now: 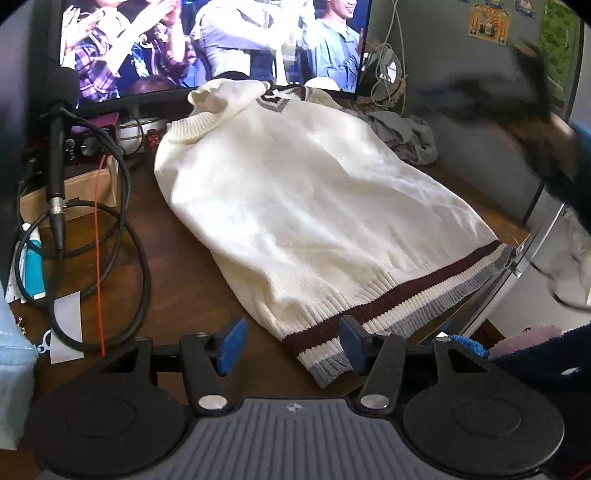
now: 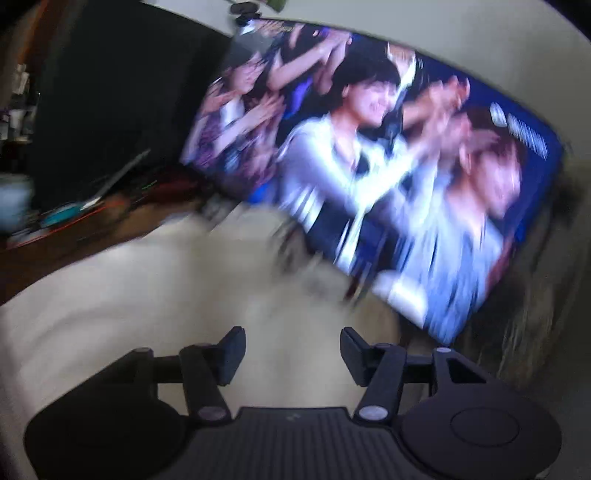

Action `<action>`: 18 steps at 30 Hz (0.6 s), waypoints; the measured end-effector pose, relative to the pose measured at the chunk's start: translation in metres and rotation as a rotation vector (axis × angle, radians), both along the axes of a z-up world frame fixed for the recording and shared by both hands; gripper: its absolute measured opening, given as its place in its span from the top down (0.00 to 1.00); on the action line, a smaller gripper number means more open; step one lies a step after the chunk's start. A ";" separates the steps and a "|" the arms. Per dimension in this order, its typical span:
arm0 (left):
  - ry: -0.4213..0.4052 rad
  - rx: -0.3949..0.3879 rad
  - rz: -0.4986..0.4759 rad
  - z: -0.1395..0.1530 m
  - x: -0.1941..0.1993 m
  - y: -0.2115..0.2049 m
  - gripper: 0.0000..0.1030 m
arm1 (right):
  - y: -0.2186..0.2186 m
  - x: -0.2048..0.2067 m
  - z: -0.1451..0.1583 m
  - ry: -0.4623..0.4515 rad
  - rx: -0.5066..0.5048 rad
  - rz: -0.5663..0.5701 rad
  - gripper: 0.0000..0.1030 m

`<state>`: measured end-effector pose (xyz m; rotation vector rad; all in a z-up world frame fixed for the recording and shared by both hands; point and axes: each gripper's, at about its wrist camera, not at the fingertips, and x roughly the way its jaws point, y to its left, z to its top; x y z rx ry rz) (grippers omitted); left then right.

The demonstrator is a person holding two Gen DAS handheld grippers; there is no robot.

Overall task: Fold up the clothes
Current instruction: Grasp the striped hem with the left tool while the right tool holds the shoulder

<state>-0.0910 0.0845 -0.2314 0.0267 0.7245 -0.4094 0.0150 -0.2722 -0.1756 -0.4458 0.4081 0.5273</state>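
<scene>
Your left tongs [image 1: 291,345] are spread over the striped hem of the cream sweater [image 1: 306,199] on the desk [image 1: 177,295]. Your right tongs [image 2: 291,349] gape empty above it.

At the top of your left view a lit screen [image 1: 207,44] stands on a dark wooden desk [image 1: 177,288], with a grey wall [image 1: 436,48] to its right carrying stickers [image 1: 487,20] in the upper right corner. A microphone [image 1: 57,147] and coiled black cable [image 1: 110,258] fill the left side.
</scene>
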 end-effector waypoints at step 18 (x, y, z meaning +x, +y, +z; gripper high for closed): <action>0.052 -0.102 0.076 -0.006 0.000 -0.001 0.60 | -0.075 -0.106 -0.106 0.399 0.594 -0.353 0.68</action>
